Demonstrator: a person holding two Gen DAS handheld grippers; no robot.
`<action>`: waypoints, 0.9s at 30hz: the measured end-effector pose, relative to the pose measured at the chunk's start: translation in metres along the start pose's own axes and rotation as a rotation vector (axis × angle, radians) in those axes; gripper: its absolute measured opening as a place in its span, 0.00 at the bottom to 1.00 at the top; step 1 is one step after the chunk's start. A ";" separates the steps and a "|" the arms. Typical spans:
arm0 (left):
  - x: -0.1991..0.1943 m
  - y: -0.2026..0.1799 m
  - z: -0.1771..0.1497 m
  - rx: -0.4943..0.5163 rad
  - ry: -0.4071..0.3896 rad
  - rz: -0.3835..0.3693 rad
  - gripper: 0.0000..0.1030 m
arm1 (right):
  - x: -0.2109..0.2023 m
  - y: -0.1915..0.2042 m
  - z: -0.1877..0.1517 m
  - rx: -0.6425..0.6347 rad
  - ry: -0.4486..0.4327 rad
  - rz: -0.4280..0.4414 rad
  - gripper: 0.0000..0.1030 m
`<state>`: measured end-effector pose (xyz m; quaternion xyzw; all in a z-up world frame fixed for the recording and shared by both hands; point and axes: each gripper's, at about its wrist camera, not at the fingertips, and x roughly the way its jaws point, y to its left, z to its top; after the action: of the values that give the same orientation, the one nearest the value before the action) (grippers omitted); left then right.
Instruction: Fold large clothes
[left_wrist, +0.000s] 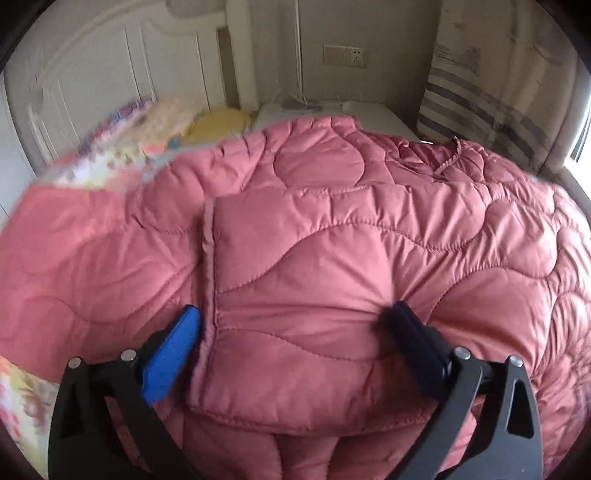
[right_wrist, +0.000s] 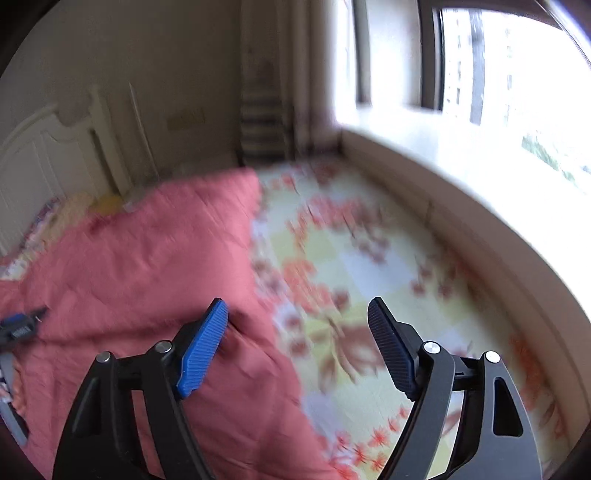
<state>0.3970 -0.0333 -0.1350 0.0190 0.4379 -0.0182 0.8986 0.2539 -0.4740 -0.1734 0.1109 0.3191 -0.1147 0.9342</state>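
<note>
A pink quilted coat (left_wrist: 332, 229) lies spread across the bed, with a folded flap (left_wrist: 295, 280) resting on top of it near me. My left gripper (left_wrist: 295, 323) stands open wide over that flap. Its blue pad (left_wrist: 173, 354) sits by the flap's seamed left edge and its dark pad (left_wrist: 413, 343) touches the padding on the right. In the right wrist view the coat (right_wrist: 140, 266) fills the left half. My right gripper (right_wrist: 297, 321) is open and empty above the coat's right edge. The left gripper (right_wrist: 18, 330) shows at that view's left border.
A floral bed sheet (right_wrist: 351, 266) lies bare to the right of the coat. A beige ledge (right_wrist: 461, 236) under a bright window (right_wrist: 509, 74) bounds it. A white headboard (left_wrist: 103, 74), pillows (left_wrist: 155, 125), a white nightstand (left_wrist: 332, 110) and a striped curtain (left_wrist: 480, 96) stand behind.
</note>
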 end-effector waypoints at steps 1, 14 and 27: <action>-0.001 0.002 0.000 -0.011 0.002 -0.011 0.98 | -0.003 0.007 0.006 -0.020 -0.021 0.015 0.70; 0.000 0.004 0.000 -0.008 0.002 -0.010 0.98 | 0.065 0.056 0.021 -0.182 0.189 0.096 0.43; 0.002 0.003 0.001 -0.012 0.002 -0.011 0.98 | 0.097 0.071 0.062 -0.235 0.201 0.084 0.44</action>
<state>0.3992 -0.0301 -0.1361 0.0113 0.4392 -0.0206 0.8981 0.3842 -0.4377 -0.1759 0.0250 0.4171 -0.0258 0.9082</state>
